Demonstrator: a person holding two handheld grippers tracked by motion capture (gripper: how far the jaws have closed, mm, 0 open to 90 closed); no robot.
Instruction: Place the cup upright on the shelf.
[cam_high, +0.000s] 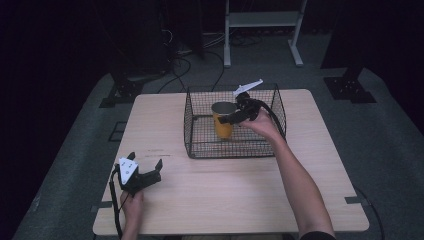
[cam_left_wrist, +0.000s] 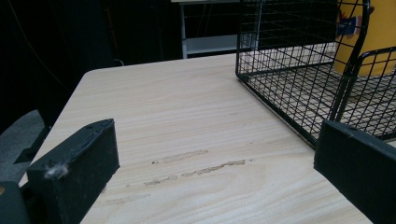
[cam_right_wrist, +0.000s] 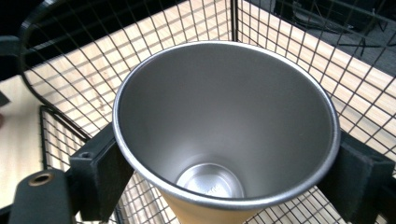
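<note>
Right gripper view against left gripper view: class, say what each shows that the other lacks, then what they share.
The right gripper view alone looks down into the cup: its bare metal inside, its round base and its rim, with the right gripper closed on it from both sides. The left gripper view alone shows the left gripper with its jaws wide apart and nothing between them, over scuffed marks on the table. Both show the black wire basket, the pale wooden tabletop and the cup's yellow outside.
</note>
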